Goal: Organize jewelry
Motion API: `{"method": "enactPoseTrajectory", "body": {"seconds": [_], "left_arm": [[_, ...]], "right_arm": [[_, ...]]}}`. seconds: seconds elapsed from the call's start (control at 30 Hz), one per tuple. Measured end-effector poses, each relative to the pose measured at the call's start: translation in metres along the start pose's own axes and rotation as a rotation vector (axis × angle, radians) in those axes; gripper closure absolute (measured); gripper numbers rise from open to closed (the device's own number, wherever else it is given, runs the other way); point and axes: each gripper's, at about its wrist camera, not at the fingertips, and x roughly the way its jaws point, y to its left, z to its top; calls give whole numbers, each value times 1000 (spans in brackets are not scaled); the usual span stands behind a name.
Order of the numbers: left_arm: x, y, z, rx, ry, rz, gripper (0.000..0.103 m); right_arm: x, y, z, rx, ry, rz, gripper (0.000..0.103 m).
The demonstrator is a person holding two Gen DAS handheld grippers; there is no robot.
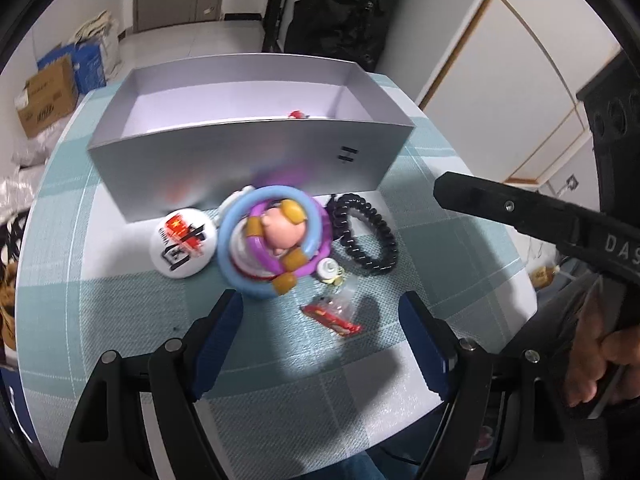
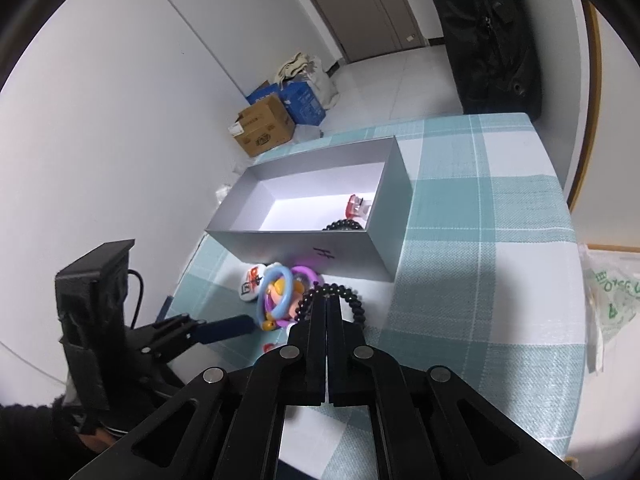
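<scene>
A grey open box (image 1: 248,152) stands on the checked tablecloth (image 1: 120,272). In front of it lie a white badge (image 1: 184,242), a toy with a blue ring and a pink figure (image 1: 272,240), a black coil band (image 1: 366,236), a small white charm (image 1: 330,272) and a red packet (image 1: 332,318). My left gripper (image 1: 320,316) is open and hovers over the packet, close to the toy. My right gripper (image 2: 326,298) is shut, its tips over the coil band (image 2: 354,300). I see nothing pinched between them. Inside the box (image 2: 320,184) are a red piece (image 2: 356,206) and black beads (image 2: 346,225).
Cardboard boxes (image 2: 264,128) and bags sit on the floor beyond the table. A black bag (image 2: 492,32) stands at the far table edge, and a plastic bag (image 2: 612,300) lies off to the right. A person's hand (image 1: 600,360) holds the right gripper's handle.
</scene>
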Motion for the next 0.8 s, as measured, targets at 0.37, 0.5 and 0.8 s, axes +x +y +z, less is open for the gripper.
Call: {"method": "enactPoseTrajectory", "body": {"seconds": [0.37,0.5,0.8], "left_arm": [[1,-3,-1,35,-15,115,62],[1,-3,-3,50,-9,118,82],[-1,-1,-6,45,14,59,85]], "right_arm": [[3,-18,-6,70,44,-25,84],[9,-19,-7,77,59,-36,71],[28,-9,-6,25,96,-87,69]]}}
